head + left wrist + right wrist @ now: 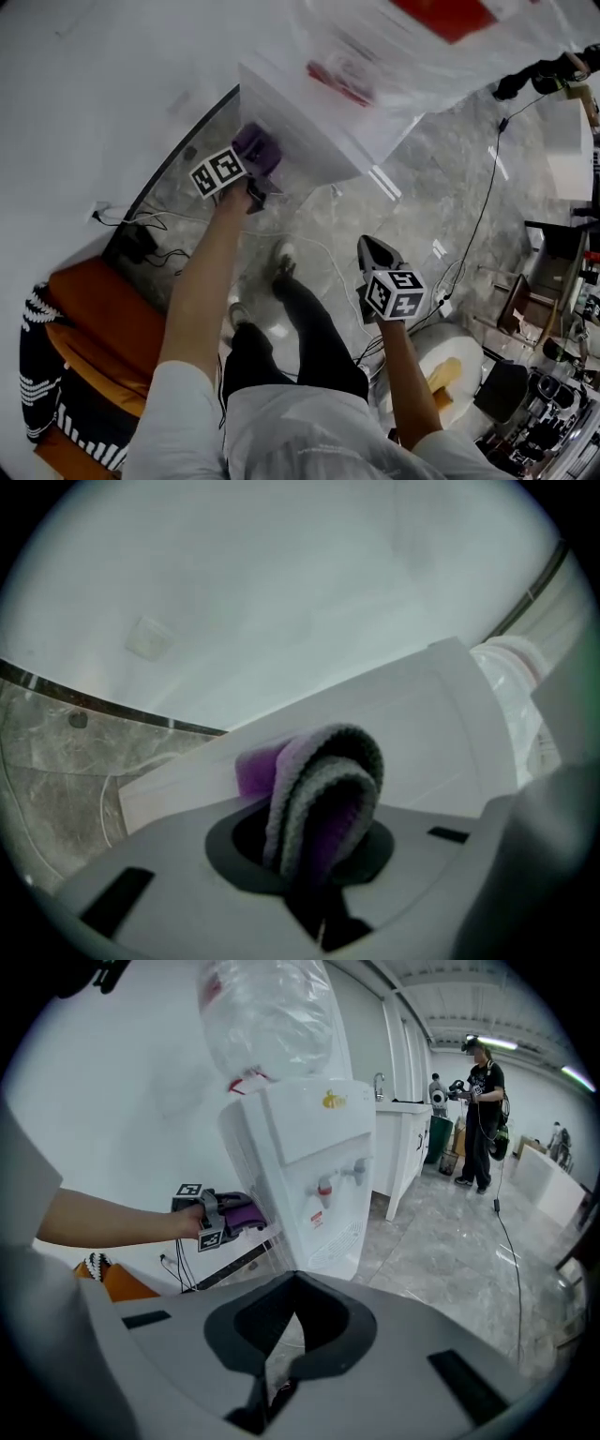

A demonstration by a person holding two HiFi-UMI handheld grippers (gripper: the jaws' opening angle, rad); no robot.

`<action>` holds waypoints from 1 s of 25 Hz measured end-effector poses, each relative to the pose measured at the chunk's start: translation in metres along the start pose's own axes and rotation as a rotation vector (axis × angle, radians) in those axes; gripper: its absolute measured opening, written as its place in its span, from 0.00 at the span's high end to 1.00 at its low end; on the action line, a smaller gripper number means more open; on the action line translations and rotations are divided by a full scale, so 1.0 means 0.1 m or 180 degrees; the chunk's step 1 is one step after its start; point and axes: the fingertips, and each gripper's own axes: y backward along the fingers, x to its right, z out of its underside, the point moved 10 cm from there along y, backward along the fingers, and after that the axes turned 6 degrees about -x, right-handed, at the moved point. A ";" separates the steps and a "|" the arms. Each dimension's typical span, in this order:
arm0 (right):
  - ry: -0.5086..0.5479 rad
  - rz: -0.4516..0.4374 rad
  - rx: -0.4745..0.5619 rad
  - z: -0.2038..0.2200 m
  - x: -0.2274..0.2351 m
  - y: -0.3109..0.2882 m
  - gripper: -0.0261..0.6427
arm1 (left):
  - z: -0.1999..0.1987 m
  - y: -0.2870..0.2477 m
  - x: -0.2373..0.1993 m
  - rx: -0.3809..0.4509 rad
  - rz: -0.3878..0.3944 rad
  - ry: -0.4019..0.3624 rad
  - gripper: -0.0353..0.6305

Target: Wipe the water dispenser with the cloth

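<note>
The cloth sits between the jaws of the left gripper, up against the side of the dispenser straight ahead of it, with the wall behind the dispenser and the floor down to this gripper's left. The right gripper hangs well apart from the dispenser, which stands ahead of it with the bottle on top, the left gripper at its left flank and a counter to its right. A chair lies behind the left gripper, beside the wall.
</note>
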 end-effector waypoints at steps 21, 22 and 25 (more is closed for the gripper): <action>-0.0154 0.0208 -0.0044 0.24 0.20 0.44 0.95 | 0.95 0.08 0.73 -0.0072 0.0039 0.1035 0.87; -0.0127 0.0205 -0.0082 0.24 0.24 0.40 0.95 | 1.02 0.02 0.62 -0.0067 -0.0033 0.1136 0.87; -0.0088 0.0208 -0.0188 0.26 0.36 0.27 0.95 | 1.22 -0.13 0.32 -0.0025 -0.0212 0.1373 0.87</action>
